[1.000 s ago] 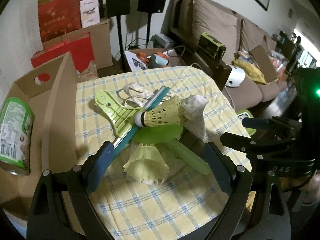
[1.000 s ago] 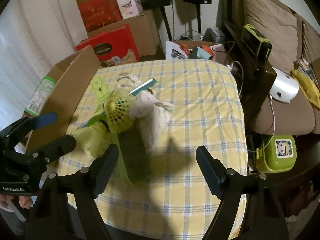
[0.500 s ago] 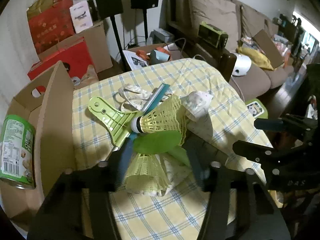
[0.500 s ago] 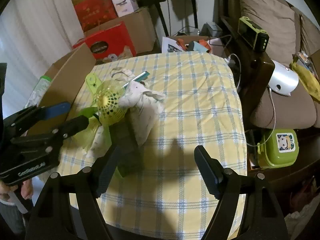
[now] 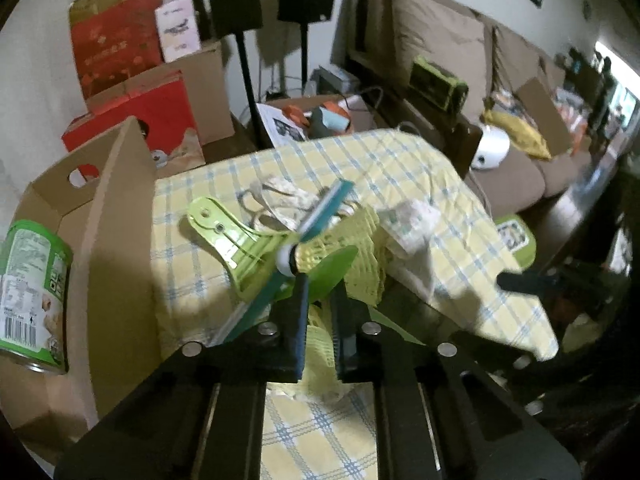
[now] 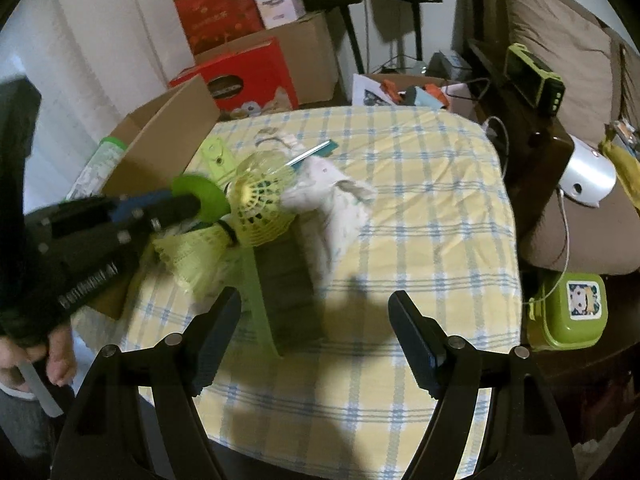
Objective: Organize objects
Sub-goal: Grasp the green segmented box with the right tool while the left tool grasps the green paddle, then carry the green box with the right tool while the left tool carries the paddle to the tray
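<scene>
Left tool [image 5: 320, 312] has just clamped onto the green disc [image 6: 200, 196] atop the table [image 6: 420, 200] pile, right tool [image 6: 316, 340] wide & empty, so shuttlecocks [image 6: 260, 208], clip etc. still unsorted.

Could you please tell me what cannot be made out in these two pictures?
- Left wrist view: the left tongs hide where they pinch the green disc.
- Right wrist view: the white cloth is motion-blurred.
- Both views: the cardboard box wall hides its contents, apart from the can.
</scene>
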A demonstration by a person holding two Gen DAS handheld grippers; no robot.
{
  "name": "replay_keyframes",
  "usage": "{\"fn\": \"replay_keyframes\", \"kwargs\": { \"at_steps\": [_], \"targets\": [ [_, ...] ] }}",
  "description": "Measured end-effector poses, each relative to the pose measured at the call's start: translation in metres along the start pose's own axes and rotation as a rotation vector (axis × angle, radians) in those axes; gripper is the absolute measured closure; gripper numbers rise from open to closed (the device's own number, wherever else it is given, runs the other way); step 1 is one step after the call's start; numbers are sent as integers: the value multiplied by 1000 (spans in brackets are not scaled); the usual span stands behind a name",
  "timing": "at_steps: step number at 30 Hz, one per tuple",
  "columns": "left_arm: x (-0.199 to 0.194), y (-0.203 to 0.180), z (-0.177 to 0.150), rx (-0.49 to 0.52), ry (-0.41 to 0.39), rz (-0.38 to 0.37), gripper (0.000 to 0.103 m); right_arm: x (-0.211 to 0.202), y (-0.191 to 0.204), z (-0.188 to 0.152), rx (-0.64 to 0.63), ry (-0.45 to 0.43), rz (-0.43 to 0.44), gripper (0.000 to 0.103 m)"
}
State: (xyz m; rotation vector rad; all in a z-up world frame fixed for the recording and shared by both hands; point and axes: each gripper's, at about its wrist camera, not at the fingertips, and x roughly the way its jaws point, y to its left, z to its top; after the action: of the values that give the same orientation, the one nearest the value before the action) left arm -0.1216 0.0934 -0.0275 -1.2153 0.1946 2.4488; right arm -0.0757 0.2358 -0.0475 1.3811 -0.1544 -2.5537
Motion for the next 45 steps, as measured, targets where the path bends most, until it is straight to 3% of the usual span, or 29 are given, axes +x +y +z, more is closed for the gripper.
{"fn": "replay_keyframes", "kwargs": {
  "at_steps": [8,20,32,45],
  "targets": [
    [-26,24,1,-86,-49,-42,101,26,14,0,-68,23,-13,25],
    [-46,36,-4,-146,-76,-82,101,55,25,-4,-136,77,-20,58],
    [-72,44,-4,-184,-118,-86,101,-3,18,13,-79,-40,35,60],
    [-113,63,-4,-219,-187,-81,101,-71,45,41,-104,-173,72,60]
  ]
}}
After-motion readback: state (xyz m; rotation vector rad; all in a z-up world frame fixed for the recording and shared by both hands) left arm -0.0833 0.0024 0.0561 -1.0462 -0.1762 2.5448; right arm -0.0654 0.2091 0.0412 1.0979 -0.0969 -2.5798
